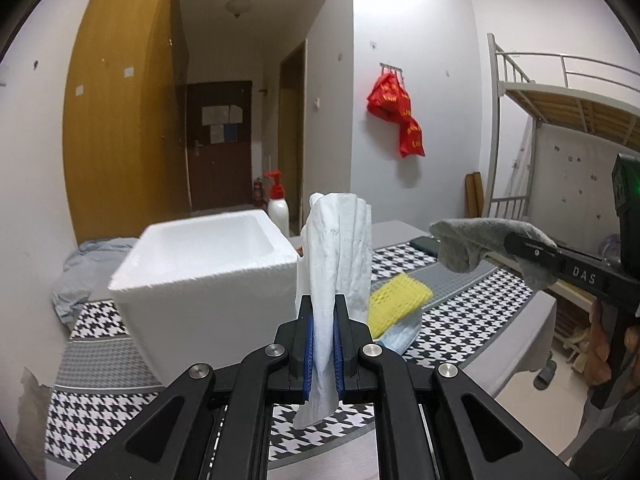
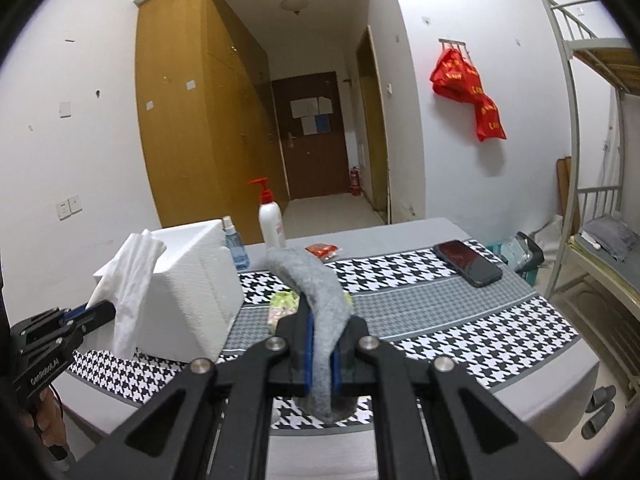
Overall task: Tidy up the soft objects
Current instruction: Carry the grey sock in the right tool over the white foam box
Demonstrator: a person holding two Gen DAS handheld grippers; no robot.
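My left gripper is shut on a white tissue that stands up above the jaws and hangs below them; the same tissue shows at the left of the right wrist view. A grey sock is clamped in my shut right gripper and arches forward over the table; from the left wrist view the sock hangs off that gripper at the right. An open white foam box stands on the table to the left of the tissue. A yellow sponge lies on a blue face mask.
The table wears a black-and-white houndstooth cloth. On it are a black phone, a red packet, a white pump bottle and a small blue spray bottle. A bunk bed stands right; slippers lie on the floor.
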